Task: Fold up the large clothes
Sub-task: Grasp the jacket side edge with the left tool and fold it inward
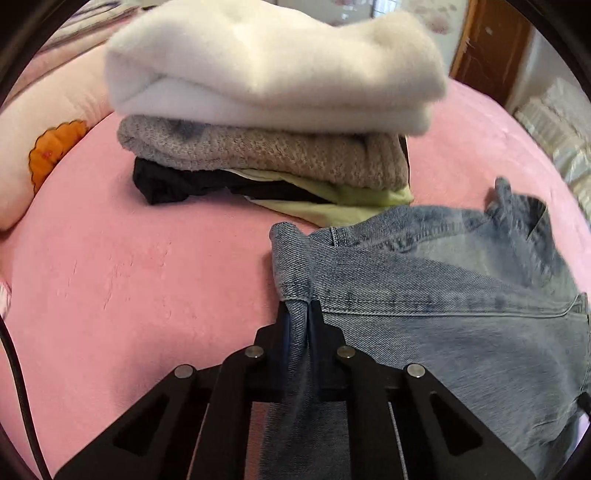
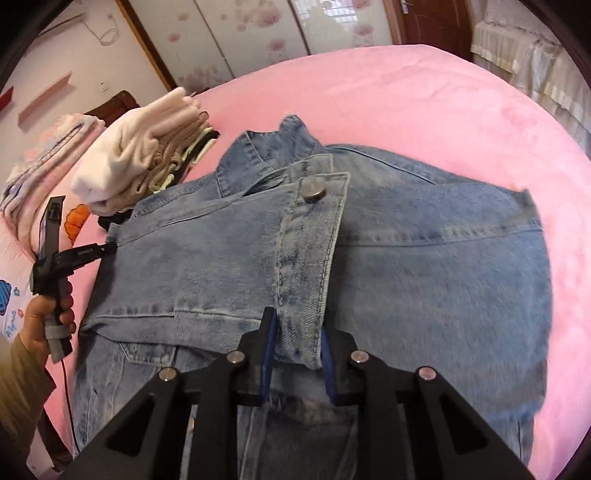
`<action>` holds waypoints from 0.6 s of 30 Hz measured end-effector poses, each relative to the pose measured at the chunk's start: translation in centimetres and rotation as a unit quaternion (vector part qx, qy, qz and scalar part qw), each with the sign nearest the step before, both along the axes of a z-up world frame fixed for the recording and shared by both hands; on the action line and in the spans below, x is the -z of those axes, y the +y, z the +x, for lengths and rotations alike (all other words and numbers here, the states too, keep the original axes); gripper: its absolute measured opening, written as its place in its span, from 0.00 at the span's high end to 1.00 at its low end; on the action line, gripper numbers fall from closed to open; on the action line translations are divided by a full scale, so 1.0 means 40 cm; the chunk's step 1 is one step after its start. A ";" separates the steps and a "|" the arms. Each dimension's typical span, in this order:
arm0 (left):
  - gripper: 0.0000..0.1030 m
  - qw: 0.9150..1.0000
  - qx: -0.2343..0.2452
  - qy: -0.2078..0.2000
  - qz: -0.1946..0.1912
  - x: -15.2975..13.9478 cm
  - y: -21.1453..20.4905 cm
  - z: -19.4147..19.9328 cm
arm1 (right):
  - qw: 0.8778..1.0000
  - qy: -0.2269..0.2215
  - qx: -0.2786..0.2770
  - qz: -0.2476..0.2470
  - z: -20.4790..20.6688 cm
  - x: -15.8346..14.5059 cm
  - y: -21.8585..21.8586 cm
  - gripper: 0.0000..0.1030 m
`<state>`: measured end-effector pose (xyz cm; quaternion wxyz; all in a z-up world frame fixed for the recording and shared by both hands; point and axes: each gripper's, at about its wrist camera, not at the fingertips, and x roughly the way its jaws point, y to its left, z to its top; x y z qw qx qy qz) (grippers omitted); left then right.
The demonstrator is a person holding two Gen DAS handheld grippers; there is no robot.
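A light blue denim jacket (image 2: 406, 258) lies spread on the pink bed (image 2: 406, 92), with its buttoned front flap folded over the middle. My right gripper (image 2: 297, 332) is shut on the lower end of that button strip, a blue pad on each side of it. In the left wrist view my left gripper (image 1: 303, 314) is shut tight on a pinched fold at the left edge of the denim jacket (image 1: 424, 295). From the right wrist view the left gripper (image 2: 110, 248) shows at the jacket's left edge, held by a person's hand (image 2: 33, 321).
A stack of folded clothes (image 1: 266, 74), white on top, then beige knit, black and pale green, stands just beyond the jacket; it also shows as the stack (image 2: 140, 162). A pillow with an orange flower (image 1: 55, 147) lies at the left. Wardrobe doors and a wooden door (image 2: 424, 22) stand behind the bed.
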<state>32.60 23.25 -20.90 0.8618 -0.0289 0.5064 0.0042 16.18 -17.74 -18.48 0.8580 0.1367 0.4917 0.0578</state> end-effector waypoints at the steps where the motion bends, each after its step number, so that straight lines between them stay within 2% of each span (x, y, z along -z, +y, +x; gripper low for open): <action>1: 0.94 1.000 0.007 0.002 0.007 0.009 -0.006 0.001 | 1.000 0.006 0.005 -0.003 0.004 0.018 -0.005 0.79; 3: 0.93 0.999 0.025 0.005 0.030 0.030 -0.021 0.007 | 1.000 0.017 0.016 -0.006 0.019 0.057 -0.019 0.79; 6: 0.91 0.998 0.038 -0.001 0.058 0.036 -0.036 0.002 | 0.999 0.016 0.028 -0.004 0.036 0.073 -0.028 0.76; 8: 0.87 0.997 0.041 -0.002 0.067 0.029 -0.049 -0.004 | 0.999 0.024 0.026 -0.010 0.040 0.064 -0.024 0.72; 10: 0.75 0.996 0.035 0.007 0.076 0.013 -0.045 -0.023 | 0.999 0.030 0.027 -0.015 0.031 0.047 -0.028 0.66; 12: 0.73 0.996 0.029 0.003 0.079 -0.016 -0.039 -0.050 | 0.998 0.029 0.038 -0.029 0.025 0.022 -0.036 0.64; 14: 0.72 0.997 0.022 -0.012 0.076 -0.061 -0.033 -0.090 | 0.998 0.009 0.042 -0.036 0.014 -0.017 -0.037 0.64; 16: 0.71 0.998 0.014 -0.034 0.052 -0.105 -0.037 -0.128 | 0.998 -0.015 0.041 -0.040 0.015 -0.054 -0.026 0.64; 18: 0.70 0.999 0.014 -0.047 0.010 -0.139 -0.061 -0.167 | 0.998 -0.035 0.035 -0.030 0.031 -0.080 0.004 0.64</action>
